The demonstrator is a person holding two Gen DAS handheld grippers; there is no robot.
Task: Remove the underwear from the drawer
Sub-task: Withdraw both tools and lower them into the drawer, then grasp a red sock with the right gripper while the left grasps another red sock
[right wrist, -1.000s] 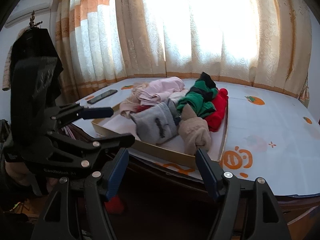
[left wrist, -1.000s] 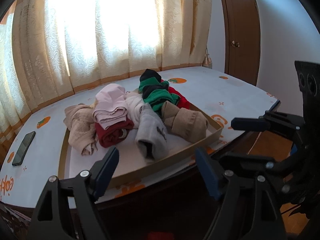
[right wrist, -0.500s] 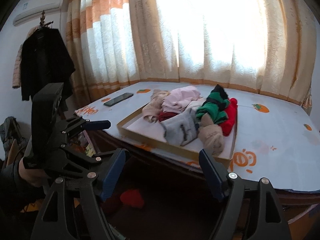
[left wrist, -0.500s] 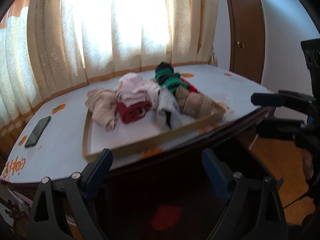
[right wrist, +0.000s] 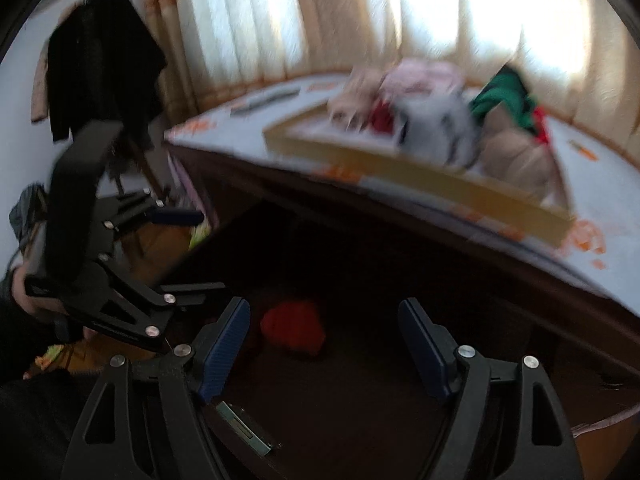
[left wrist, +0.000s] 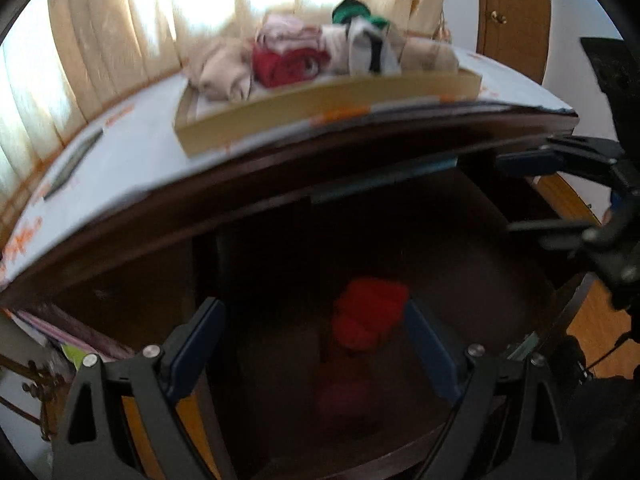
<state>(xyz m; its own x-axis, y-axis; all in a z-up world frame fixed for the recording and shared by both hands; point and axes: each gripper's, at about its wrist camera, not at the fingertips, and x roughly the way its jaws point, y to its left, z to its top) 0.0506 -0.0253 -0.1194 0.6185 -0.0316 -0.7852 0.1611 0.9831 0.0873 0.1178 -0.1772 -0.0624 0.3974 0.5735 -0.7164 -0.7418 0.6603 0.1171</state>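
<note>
- Left wrist view: the left claw points down into the open drawer below the table's front edge, its blue fingers spread wide with nothing pressed between them.
- A bunched red underwear lies on the dark drawer floor, in the gap between the fingers toward the right one, not touched by either; dark bare floor surrounds it on all sides.
- A dimmer reddish lump sits nearer the camera; blur and shadow keep it from being told apart.
- On the table, a shallow tan tray stands close to the front edge and carries folded clothes; a dark phone lies toward the left edge.
- The right claw shows at the right, over the drawer's right side.
- No writing can be read here.
- Right wrist view: the right claw stands open, empty, over the drawer; the red underwear lies just inside its left finger, apart from it.
- The left claw, in a hand, hangs over the drawer's left side.
- A metal latch plate sits on the near drawer edge.
- The tray rests near the table's front edge; orange print on the cover is too blurred to read.
</note>
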